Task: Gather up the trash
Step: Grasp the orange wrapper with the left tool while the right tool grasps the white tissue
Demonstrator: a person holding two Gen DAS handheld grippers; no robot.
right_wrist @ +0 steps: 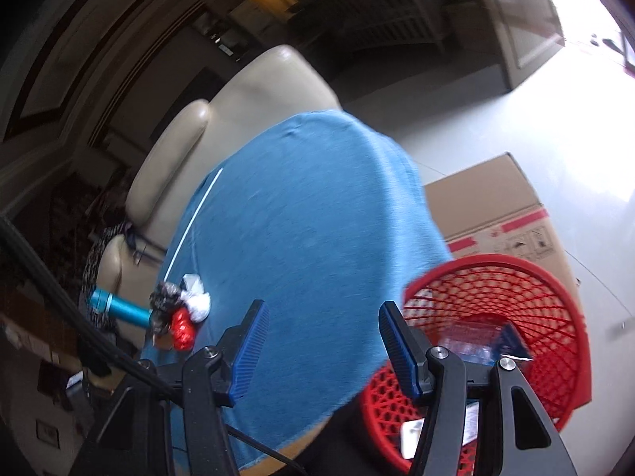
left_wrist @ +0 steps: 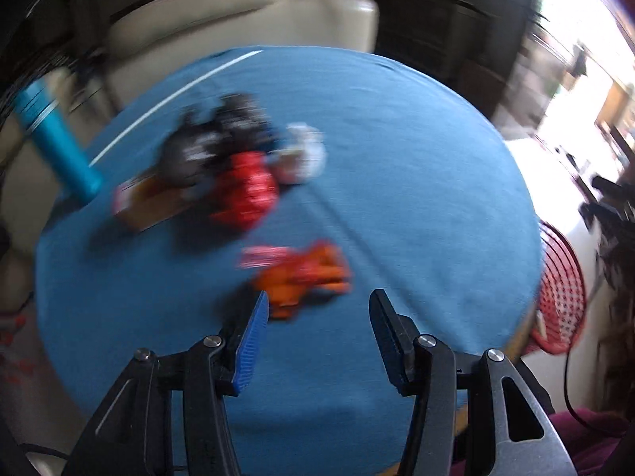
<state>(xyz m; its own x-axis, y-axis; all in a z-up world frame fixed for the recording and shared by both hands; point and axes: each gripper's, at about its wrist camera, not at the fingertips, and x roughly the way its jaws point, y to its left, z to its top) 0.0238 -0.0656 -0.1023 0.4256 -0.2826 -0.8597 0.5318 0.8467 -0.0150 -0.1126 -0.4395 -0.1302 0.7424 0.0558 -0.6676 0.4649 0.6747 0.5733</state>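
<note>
Blurred trash lies on a table under a blue cloth [left_wrist: 397, 182]. An orange wrapper [left_wrist: 305, 281] is nearest, just beyond the tips of my left gripper [left_wrist: 319, 307], which is open and empty. Farther left sit a red wrapper [left_wrist: 250, 188], dark crumpled packets [left_wrist: 214, 139], a white wad [left_wrist: 307, 150] and a flat box [left_wrist: 154, 206]. In the right wrist view my right gripper [right_wrist: 323, 317] is open and empty over the table's near edge, beside a red mesh basket [right_wrist: 555, 289] holding a clear packet [right_wrist: 472, 341]. The red wrapper [right_wrist: 183, 327] and white wad [right_wrist: 196, 297] show far left.
A teal bottle [left_wrist: 55, 139] stands at the table's left edge, the teal bottle [right_wrist: 119, 307] also showing in the right wrist view. A cream armchair [left_wrist: 238, 23] is behind the table. A cardboard box [right_wrist: 496, 206] sits on the floor behind the basket [left_wrist: 559, 289].
</note>
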